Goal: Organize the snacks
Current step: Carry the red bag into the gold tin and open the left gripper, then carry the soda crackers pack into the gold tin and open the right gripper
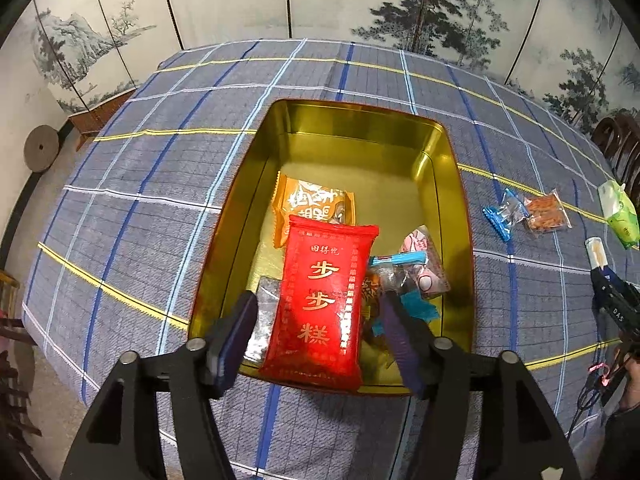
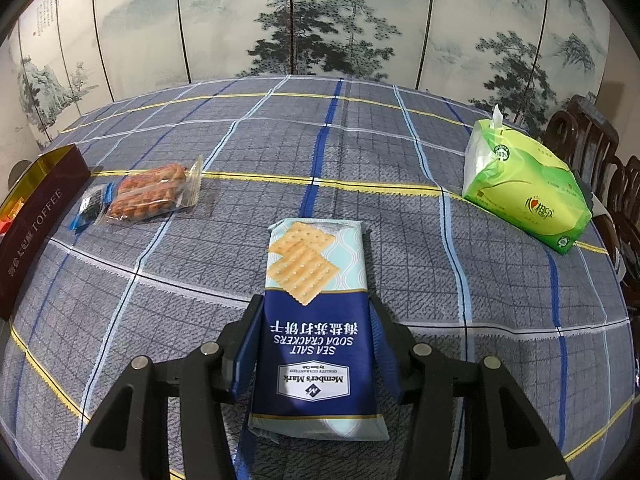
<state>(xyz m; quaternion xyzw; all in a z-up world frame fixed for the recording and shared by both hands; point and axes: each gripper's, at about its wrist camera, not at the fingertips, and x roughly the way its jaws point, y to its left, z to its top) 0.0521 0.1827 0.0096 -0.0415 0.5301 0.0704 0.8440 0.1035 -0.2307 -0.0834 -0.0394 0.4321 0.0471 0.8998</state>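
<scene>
1. Left gripper point(image 1: 320, 312) stands spread over the gold tin point(image 1: 456, 184); the red snack pack point(image 1: 320, 304) lies between its fingers, released, inside the tin.
2. Right gripper point(image 2: 316, 332) pinches the soda cracker pack point(image 2: 316, 320) above the bench point(image 2: 480, 300).

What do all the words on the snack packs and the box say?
"步步糕", with small "田得悦" (unsure) above: red packet in the gold tin.
"SEA SALT SODA CRACKERS", "Member's Mark", "海盐苏打饼干", upside down: blue cracker pack.
"TOFFEE": dark tin wall; the characters beside it are blurred.
"100%": green tissue pack; its logo is unreadable.
Orange packet: unreadable.
</scene>
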